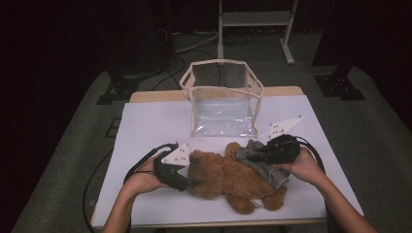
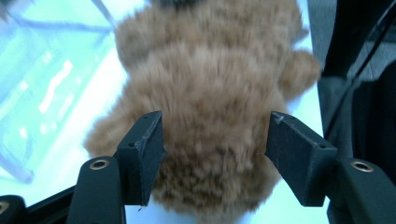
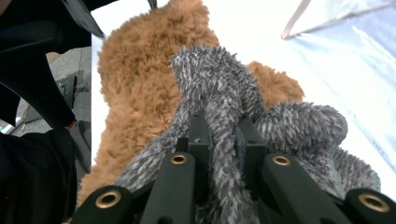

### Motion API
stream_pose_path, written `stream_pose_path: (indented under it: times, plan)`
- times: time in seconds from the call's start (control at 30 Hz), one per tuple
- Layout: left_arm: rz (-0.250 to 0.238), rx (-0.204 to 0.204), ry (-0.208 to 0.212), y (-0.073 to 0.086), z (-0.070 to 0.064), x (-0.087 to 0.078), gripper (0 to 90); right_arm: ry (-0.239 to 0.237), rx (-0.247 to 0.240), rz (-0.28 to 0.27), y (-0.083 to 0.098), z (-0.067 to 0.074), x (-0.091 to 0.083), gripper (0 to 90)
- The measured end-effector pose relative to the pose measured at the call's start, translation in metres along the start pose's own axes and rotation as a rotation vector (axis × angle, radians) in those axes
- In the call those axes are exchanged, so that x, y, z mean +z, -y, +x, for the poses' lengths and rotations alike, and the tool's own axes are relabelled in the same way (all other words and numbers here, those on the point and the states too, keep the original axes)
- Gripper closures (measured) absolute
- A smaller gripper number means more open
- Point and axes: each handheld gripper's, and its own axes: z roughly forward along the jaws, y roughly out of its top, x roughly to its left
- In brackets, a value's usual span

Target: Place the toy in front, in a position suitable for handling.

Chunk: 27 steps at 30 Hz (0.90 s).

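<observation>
You have a brown plush teddy bear [image 1: 228, 179] lying flat near the front edge of the desk [image 1: 145, 131], just in front of the clear bag [image 1: 223, 99]. Its fur is thick and shaggy, and its limbs are spread out. Draped across the side of the bear away from the bag's left corner is a grey fuzzy cloth [image 1: 265, 167], crumpled and partly bunched up, touching the bear's fur. One fold of it [image 3: 219, 116] stands pinched upright.
</observation>
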Motion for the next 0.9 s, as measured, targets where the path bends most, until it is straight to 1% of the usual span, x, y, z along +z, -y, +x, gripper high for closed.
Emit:
stream_pose_path:
  times: [0.03, 0.07, 0.1, 0.13, 0.2, 0.23, 0.27, 0.3, 0.33, 0.4, 0.43, 0.5, 0.53, 0.63, 0.7, 0.73, 0.8, 0.87, 0.9]
  plan:
    - [0.000, -0.009, 0.003, 0.002, 0.000, 0.006, 37.7, -0.006, -0.015, -0.003, -0.004, 0.005, 0.001, 79.0]
    - [-0.013, -0.019, 0.006, 0.003, 0.000, 0.011, 37.3, -0.019, -0.030, -0.006, -0.008, 0.010, 0.002, 79.0]
    - [-0.020, -0.018, 0.004, 0.002, 0.001, 0.014, 36.8, -0.031, -0.049, -0.005, -0.013, 0.016, 0.005, 78.9]
    - [-0.024, -0.020, -0.001, 0.001, 0.002, 0.016, 36.5, -0.039, -0.078, 0.000, -0.018, 0.022, 0.009, 78.9]
    - [-0.022, -0.025, -0.005, -0.001, 0.006, 0.017, 36.5, -0.062, -0.126, 0.018, -0.027, 0.035, 0.017, 78.9]
    - [-0.022, -0.030, -0.005, -0.002, 0.007, 0.017, 36.5, -0.066, -0.148, 0.031, -0.031, 0.041, 0.022, 78.9]
    - [-0.018, -0.026, -0.007, -0.002, 0.008, 0.017, 36.4, -0.069, -0.168, 0.041, -0.034, 0.045, 0.026, 78.9]
    - [-0.019, -0.028, -0.010, -0.002, 0.008, 0.016, 36.1, -0.070, -0.178, 0.049, -0.035, 0.047, 0.030, 78.9]
    - [-0.021, -0.024, -0.010, -0.001, 0.008, 0.015, 35.6, -0.064, -0.181, 0.065, -0.035, 0.047, 0.033, 78.9]
    - [-0.035, -0.025, -0.015, 0.002, 0.008, 0.011, 33.9, -0.038, -0.177, 0.095, -0.030, 0.042, 0.038, 79.1]
    - [-0.045, -0.036, -0.019, 0.003, 0.007, 0.010, 33.0, -0.031, -0.168, 0.100, -0.026, 0.038, 0.038, 79.3]
    - [-0.049, -0.044, -0.023, 0.008, 0.008, 0.007, 31.2, -0.026, -0.141, 0.075, -0.020, 0.030, 0.035, 79.5]
    - [-0.042, -0.044, -0.025, 0.011, 0.008, 0.006, 30.4, -0.017, -0.127, 0.067, -0.018, 0.026, 0.032, 79.5]
    - [-0.039, -0.071, -0.025, 0.022, 0.009, 0.005, 28.8, -0.002, -0.103, 0.058, -0.013, 0.017, 0.026, 79.5]
    - [-0.052, -0.097, -0.018, 0.027, 0.008, 0.008, 28.9, 0.003, -0.091, 0.054, -0.012, 0.014, 0.024, 79.5]
    - [-0.058, -0.099, -0.008, 0.028, 0.009, 0.010, 29.9, 0.003, -0.092, 0.055, -0.012, 0.013, 0.023, 79.5]
    - [-0.074, -0.111, 0.016, 0.029, 0.009, 0.017, 35.7, 0.003, -0.090, 0.053, -0.012, 0.012, 0.024, 79.5]
    - [-0.082, -0.115, 0.024, 0.028, 0.009, 0.021, 39.9, 0.005, -0.092, 0.057, -0.013, 0.011, 0.025, 79.5]
    - [-0.096, -0.123, 0.033, 0.027, 0.009, 0.022, 42.3, 0.005, -0.091, 0.061, -0.013, 0.011, 0.025, 79.5]
